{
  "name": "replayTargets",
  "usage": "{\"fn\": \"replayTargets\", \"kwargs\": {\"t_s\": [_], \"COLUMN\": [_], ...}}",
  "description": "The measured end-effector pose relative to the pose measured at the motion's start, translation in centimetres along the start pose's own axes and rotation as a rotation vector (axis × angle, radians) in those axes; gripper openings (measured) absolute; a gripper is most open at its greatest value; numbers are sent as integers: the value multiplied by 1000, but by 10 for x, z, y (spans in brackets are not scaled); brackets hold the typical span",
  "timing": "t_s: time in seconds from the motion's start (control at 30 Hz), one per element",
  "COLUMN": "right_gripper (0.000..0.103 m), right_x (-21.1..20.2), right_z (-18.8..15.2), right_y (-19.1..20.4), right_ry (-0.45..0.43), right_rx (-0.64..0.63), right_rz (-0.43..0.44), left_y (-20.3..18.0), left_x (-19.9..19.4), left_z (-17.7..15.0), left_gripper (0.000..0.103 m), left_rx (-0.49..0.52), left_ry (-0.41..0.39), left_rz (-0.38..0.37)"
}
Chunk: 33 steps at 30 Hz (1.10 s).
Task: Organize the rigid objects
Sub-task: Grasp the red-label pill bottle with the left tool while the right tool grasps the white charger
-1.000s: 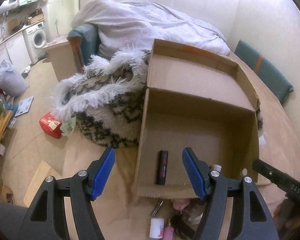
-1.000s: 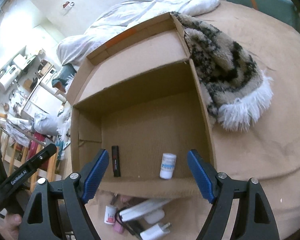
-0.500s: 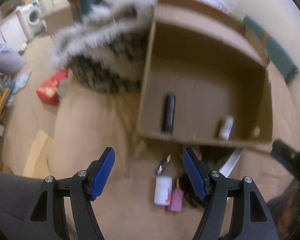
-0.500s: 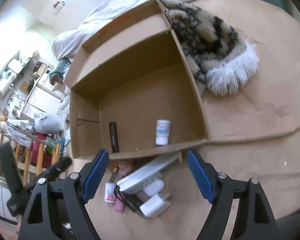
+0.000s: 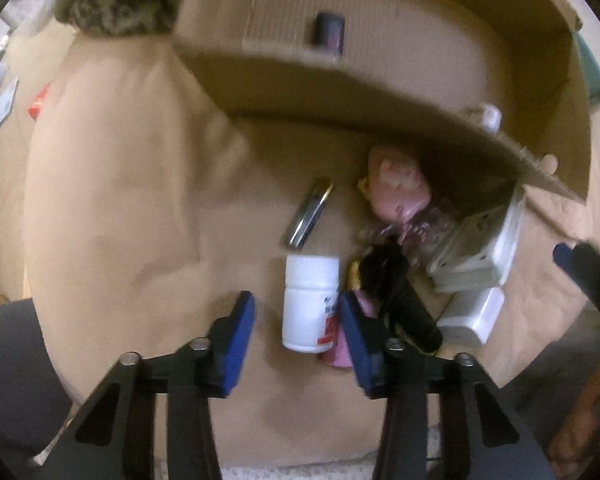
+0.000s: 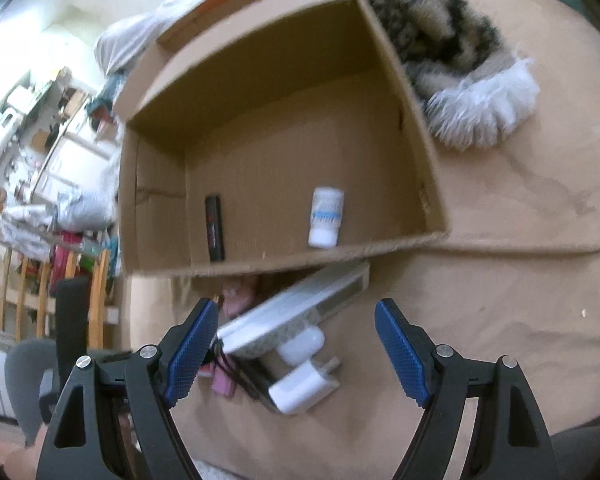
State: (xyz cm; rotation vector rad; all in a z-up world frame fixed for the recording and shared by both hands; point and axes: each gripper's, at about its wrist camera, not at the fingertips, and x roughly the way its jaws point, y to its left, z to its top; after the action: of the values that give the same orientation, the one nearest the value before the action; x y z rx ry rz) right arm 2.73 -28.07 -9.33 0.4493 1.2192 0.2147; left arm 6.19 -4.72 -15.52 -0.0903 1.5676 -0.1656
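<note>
A cardboard box (image 6: pixel 434 216) lies open on the tan bedspread. Inside it are a black tube (image 6: pixel 215 227) and a white bottle (image 6: pixel 325 217). In front of the box lies a pile: a white pill bottle (image 5: pixel 310 302), a metal clip (image 5: pixel 309 211), a pink toy (image 5: pixel 400 184), a black cable (image 5: pixel 400 300), a white power strip (image 6: pixel 296 312) and a white charger (image 6: pixel 304 388). My left gripper (image 5: pixel 298 320) is open, its blue fingers on either side of the pill bottle. My right gripper (image 6: pixel 296 350) is open and empty above the power strip and charger.
A fluffy black-and-white blanket (image 6: pixel 452 52) lies beside the box's right wall. White bedding (image 6: pixel 140 36) is piled behind the box. The bed's left edge drops to a cluttered floor with wooden rails (image 6: pixel 40 280).
My left gripper has dropped from above the box to the pile, and its fingers have narrowed around the pill bottle. My right gripper has moved back and down toward the power strip.
</note>
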Motion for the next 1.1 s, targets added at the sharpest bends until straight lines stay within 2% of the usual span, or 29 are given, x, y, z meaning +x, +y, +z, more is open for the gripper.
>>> {"fn": "replayTargets", "kwargs": {"t_s": [0.03, 0.17, 0.3, 0.53, 0.6, 0.73, 1.1], "right_gripper": [85, 85, 85, 85, 52, 51, 50], "right_x": [7, 37, 52, 71, 72, 67, 62], "right_z": [-3, -18, -25, -28, -27, -25, -28], "right_y": [1, 3, 15, 28, 28, 30, 33], "right_ry": [41, 213, 269, 319, 328, 297, 284], "right_rx": [-20, -83, -172, -236, -249, -258, -270], "right_rz": [-13, -50, -86, -123, -117, -118, -118], "left_y": [0, -2, 0, 6, 6, 9, 8], "left_x": [0, -6, -9, -14, -14, -20, -22], "left_z": [0, 0, 1, 3, -1, 1, -1], "left_gripper": [25, 24, 24, 24, 24, 24, 24], "left_rx": [4, 29, 16, -6, -5, 7, -18], "left_ry": [0, -30, -38, -55, -62, -67, -83], "left_rz": [-5, 40, 46, 46, 43, 45, 63]}}
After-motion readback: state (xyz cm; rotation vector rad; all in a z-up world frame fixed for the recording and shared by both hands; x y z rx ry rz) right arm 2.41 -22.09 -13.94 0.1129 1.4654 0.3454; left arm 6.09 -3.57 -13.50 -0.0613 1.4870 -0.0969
